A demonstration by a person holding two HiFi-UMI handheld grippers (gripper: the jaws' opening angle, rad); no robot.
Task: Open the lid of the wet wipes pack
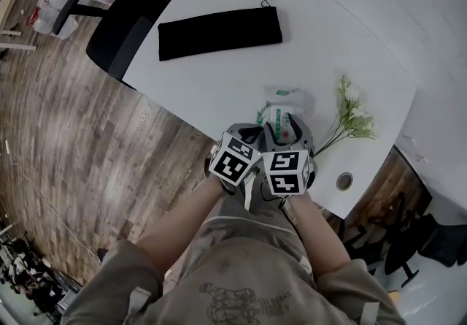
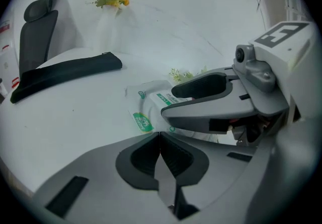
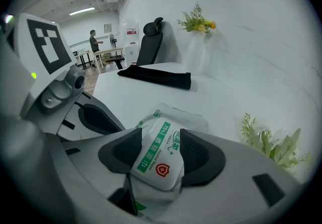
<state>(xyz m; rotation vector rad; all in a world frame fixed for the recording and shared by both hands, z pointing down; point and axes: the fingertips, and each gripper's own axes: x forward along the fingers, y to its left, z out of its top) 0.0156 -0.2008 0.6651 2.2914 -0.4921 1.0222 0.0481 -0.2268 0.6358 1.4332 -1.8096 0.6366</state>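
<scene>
On the near edge of a white table, by the person's body: one wet wipes pack, white film with green print. It lies flat, between a black fabric pouch further back and a sprig of artificial flowers just beside it on the person's right.

Lid: white flap with green lettering and a red shield mark, on the pack's upper face. Whether it is lifted off the film cannot be told.

Right gripper: jaws closed on the lid, one dark pad against each long edge, the pack's film showing below and beyond the pads.

Left gripper: jaws pressed together tip to tip, nothing between them. It sits close beside the right gripper, on the near side of the pack, with its tips just short of the film; contact cannot be told.

Marker cubes: one per gripper, side by side in the head view, almost touching.

Other items: round cable hole in the tabletop near the right corner; black office chair at the table's far left; wood-plank floor.
</scene>
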